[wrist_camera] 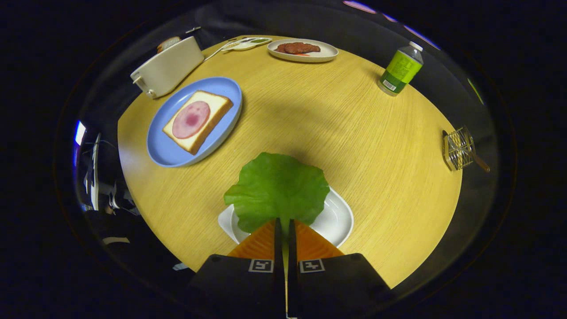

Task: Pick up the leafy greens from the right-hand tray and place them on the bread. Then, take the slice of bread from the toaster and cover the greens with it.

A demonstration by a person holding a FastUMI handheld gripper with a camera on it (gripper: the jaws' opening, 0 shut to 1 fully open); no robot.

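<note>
- Two orange fingers (pixel 266 241) are drawn almost together, and the gripper (pixel 283 226) has the leafy greens (pixel 277 188) pinched by the near edge, with only a sliver of gap left between the pads.
- The leaf fans out just ahead of the fingertips, broad and flat, hanging over the white tray (pixel 339 219) it came from. Whether it has lifted clear of the tray or is brushing it, I cannot tell from this angle.
- Gripping at the stem end makes sense: it leaves the wide part free to drape over the target.
- And there's the target, beyond the fingers and off to the left: the bread (pixel 199 120) lying flat on the blue plate (pixel 170 153), a round slice of ham (pixel 191 119) already on top, face up and waiting.
- Just behind the plate stands the toaster (pixel 168 71), with the second slice (pixel 168 44) poking out of its slot, handy for the covering step later.
- Further back, a plate of meat (pixel 303 49) and a small dish with a spoon (pixel 246 43). A green bottle (pixel 401 70) stands well to the right, and a wire rack (pixel 458 148) sits at the table's (pixel 354 133) right edge. None of these lies between leaf and bread.
- My read: the pick is made, and the carry across to the blue plate comes next. A limp leaf held by one edge could fold or slip, so a gentle swing is the call.
</note>
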